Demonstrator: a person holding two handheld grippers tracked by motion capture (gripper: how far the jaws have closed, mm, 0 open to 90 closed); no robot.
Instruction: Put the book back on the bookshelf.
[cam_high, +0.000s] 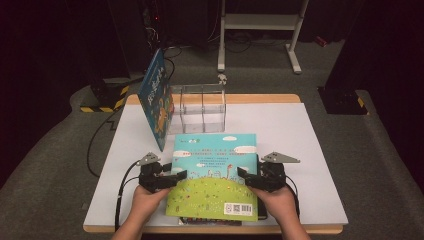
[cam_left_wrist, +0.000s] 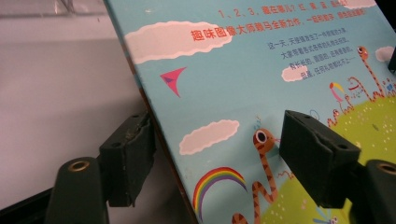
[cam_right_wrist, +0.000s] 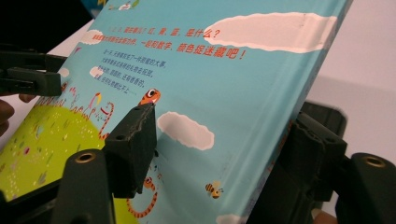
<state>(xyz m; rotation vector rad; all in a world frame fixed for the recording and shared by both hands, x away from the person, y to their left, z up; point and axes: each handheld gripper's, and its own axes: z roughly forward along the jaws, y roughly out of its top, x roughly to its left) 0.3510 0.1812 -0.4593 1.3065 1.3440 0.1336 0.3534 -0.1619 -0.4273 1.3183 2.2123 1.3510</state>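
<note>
Two grippers straddle opposite edges of a picture book (cam_high: 215, 172) at the table's (cam_high: 310, 150) near side: left gripper (cam_high: 172, 179) and right gripper (cam_high: 246, 176) bracket it, seemingly to lift it level; firm contact unclear. Behind, a clear box (cam_high: 202, 107) stands empty, another book (cam_high: 156, 97) leaning alongside.

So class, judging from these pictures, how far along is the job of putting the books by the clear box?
Done: one book leans against the clear box. In hand: the left gripper and right gripper straddle the side edges of the top book. Left: another book lies underneath.
</note>
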